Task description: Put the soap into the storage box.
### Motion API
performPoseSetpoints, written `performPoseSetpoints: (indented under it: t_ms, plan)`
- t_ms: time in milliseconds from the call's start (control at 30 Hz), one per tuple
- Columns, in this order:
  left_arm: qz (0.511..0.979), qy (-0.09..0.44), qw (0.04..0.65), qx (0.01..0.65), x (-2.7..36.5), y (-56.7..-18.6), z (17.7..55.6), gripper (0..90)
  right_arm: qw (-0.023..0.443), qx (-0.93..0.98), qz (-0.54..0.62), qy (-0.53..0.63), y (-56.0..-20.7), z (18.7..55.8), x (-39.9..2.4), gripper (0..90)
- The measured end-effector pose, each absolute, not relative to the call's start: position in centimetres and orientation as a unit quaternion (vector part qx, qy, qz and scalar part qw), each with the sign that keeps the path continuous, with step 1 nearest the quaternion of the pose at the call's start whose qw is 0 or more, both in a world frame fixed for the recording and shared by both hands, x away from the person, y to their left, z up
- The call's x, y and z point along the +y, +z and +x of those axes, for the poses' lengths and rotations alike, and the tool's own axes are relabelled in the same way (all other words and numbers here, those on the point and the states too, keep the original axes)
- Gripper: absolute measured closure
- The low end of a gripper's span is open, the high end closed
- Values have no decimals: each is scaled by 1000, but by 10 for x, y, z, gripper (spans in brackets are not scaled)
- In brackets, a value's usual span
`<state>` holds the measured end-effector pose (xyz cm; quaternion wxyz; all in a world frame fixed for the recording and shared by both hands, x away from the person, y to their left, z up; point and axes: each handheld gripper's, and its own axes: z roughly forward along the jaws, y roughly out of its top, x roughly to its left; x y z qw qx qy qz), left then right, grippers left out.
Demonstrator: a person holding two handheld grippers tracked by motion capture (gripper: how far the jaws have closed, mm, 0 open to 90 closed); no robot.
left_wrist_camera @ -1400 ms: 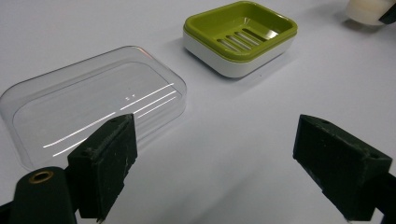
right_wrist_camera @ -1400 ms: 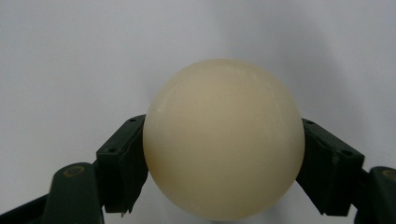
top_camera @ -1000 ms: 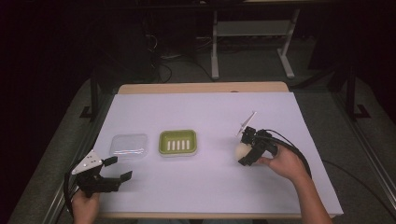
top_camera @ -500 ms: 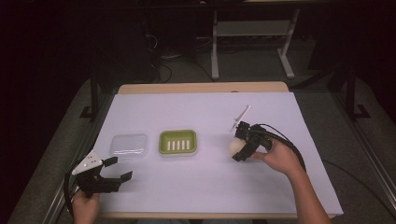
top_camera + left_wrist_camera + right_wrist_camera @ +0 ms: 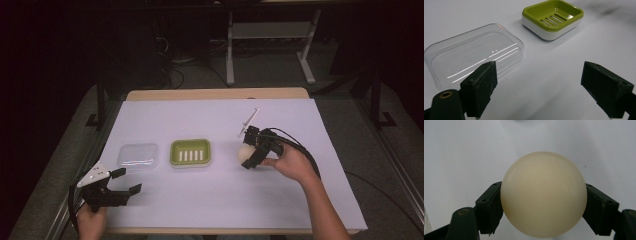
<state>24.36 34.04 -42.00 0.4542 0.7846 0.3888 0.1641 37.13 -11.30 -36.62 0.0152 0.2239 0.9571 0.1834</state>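
Note:
A cream, smooth ball (image 5: 543,195) is clamped between the two black jaws of my right gripper (image 5: 544,210), which is shut on it. From above, that ball (image 5: 243,151) and the right gripper (image 5: 248,154) are just right of a green soap dish (image 5: 190,152) with a slotted floor and nothing in it. A clear plastic lid (image 5: 137,156) lies flat left of the dish. My left gripper (image 5: 129,181) waits near the table's front left corner, open, holding nothing. In its own view the left gripper (image 5: 541,92) looks towards the lid (image 5: 474,55) and the dish (image 5: 552,17).
A white sheet (image 5: 215,200) covers the wooden table (image 5: 215,94). The right gripper's black cable (image 5: 300,147) loops over the sheet behind the hand. Beyond the table stands a metal stand (image 5: 270,35) on a dark floor.
My right gripper has carried the ball a short way left, closer to the green dish. The left gripper has stayed put.

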Motion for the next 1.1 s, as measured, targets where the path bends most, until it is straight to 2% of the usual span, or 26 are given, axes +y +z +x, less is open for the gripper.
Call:
performPoseSetpoints:
  t_ms: [1100]
  plan:
    - [784, 167, 456, 385, 339, -419, 244, 128, 12, 959, 205, 194, -350, 381, -82, 244]
